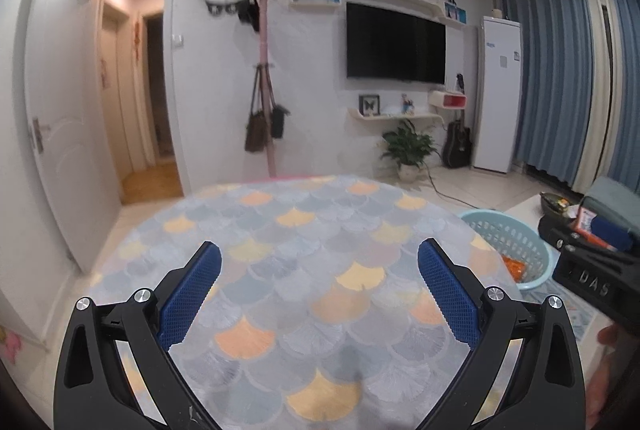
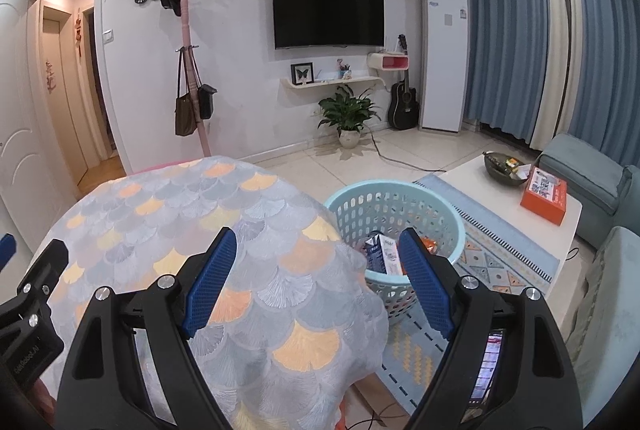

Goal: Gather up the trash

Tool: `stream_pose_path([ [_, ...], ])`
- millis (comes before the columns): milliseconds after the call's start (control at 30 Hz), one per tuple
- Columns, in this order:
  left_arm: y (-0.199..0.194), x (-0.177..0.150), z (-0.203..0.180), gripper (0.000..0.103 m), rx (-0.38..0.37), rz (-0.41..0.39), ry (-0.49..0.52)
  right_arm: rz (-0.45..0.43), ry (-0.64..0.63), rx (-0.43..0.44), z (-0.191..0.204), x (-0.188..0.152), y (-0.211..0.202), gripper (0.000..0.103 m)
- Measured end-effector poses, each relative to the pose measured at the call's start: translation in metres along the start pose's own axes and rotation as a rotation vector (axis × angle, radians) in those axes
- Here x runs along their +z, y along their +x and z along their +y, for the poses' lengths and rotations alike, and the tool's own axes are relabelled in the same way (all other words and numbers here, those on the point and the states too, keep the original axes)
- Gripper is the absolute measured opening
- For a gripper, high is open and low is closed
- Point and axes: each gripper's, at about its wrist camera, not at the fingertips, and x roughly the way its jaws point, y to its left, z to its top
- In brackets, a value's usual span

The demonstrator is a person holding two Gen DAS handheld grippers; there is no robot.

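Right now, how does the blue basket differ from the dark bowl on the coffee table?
The basket is light blue plastic with perforated walls; the bowl is dark and solid. The basket stands on the rug beside the covered table; the bowl sits on the white coffee table. The basket is tall and deep, the bowl low and shallow. Both are open-topped and hold things: a carton and orange packaging in the basket, small items in the bowl.

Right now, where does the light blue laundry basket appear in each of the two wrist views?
Left wrist view: the light blue laundry basket sits at the right, partly hidden behind the table's edge.
Right wrist view: it stands right of centre on the floor, beside the table, with cartons inside.
Shared landmark: the wall-mounted television.
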Motion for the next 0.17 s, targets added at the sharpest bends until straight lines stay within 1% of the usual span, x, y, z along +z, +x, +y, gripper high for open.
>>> stream_pose_path([
  [33, 0.004, -0.001, 0.002, 0.096, -0.007, 0.011, -0.011, 0.006, 0.000, 0.001, 0.000, -0.001, 0.003, 0.079],
  [167, 0.014, -0.004, 0.004, 0.096, 0.023, 0.028, -0.006, 0.023, 0.000, 0.013, -0.002, -0.002, 0.014, 0.079],
])
